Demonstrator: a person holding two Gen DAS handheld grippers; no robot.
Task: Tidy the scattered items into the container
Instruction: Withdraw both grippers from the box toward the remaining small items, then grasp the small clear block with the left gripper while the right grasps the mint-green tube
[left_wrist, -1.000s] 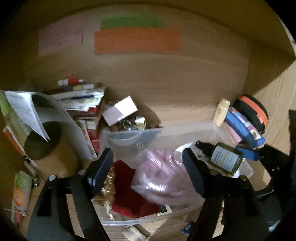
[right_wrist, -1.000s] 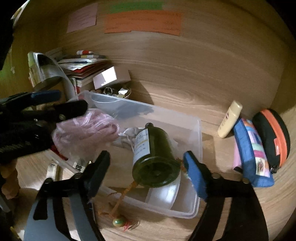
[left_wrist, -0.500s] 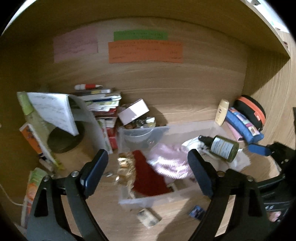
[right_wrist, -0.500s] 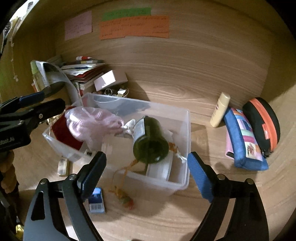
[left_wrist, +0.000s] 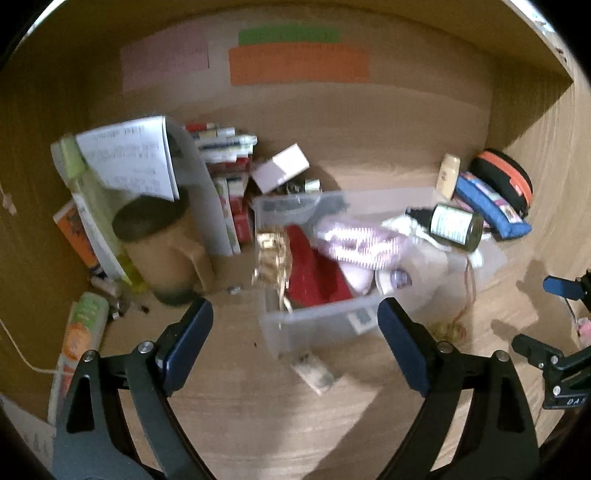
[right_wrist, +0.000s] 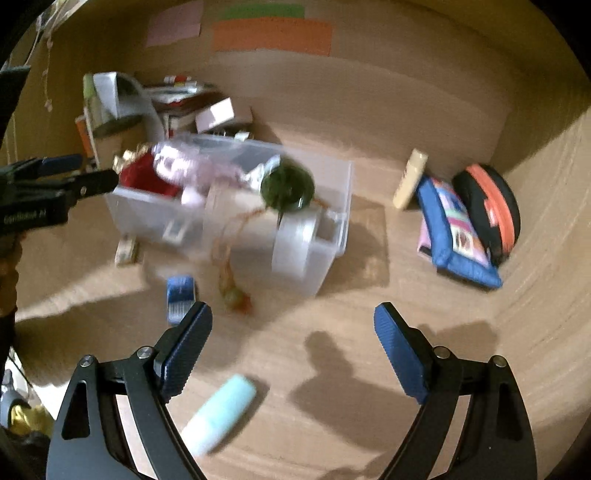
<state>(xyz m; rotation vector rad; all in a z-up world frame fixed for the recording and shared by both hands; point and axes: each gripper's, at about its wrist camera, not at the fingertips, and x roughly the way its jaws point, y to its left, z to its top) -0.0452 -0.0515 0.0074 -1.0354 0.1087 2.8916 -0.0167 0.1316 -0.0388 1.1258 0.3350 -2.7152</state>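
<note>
A clear plastic container (left_wrist: 317, 325) (right_wrist: 147, 214) stands on the wooden desk. It holds a pink bag (left_wrist: 354, 242) (right_wrist: 192, 166), a red cloth (left_wrist: 314, 273), a gold item (left_wrist: 271, 254), a dark green bottle (left_wrist: 456, 225) (right_wrist: 286, 188) and a tape roll (right_wrist: 295, 240). My left gripper (left_wrist: 295, 347) is open and empty, in front of the container. My right gripper (right_wrist: 293, 347) is open and empty, back from it. On the desk lie a beaded string (right_wrist: 232, 291), a blue packet (right_wrist: 180, 297), a small packet (left_wrist: 314, 373) (right_wrist: 125, 251) and a pale blue tube (right_wrist: 221, 413).
Books and papers (left_wrist: 225, 173) and a tan mug (left_wrist: 162, 243) stand at left. A cream tube (right_wrist: 410, 179), a blue pouch (right_wrist: 458, 236) and a black-orange case (right_wrist: 491, 210) lie at right by the side wall. Sticky notes (left_wrist: 295, 62) hang on the back wall.
Both grippers have pulled back and away from the container, empty. The pink bag and green bottle stay in the container. More of the desk in front shows now, including the pale blue tube.
</note>
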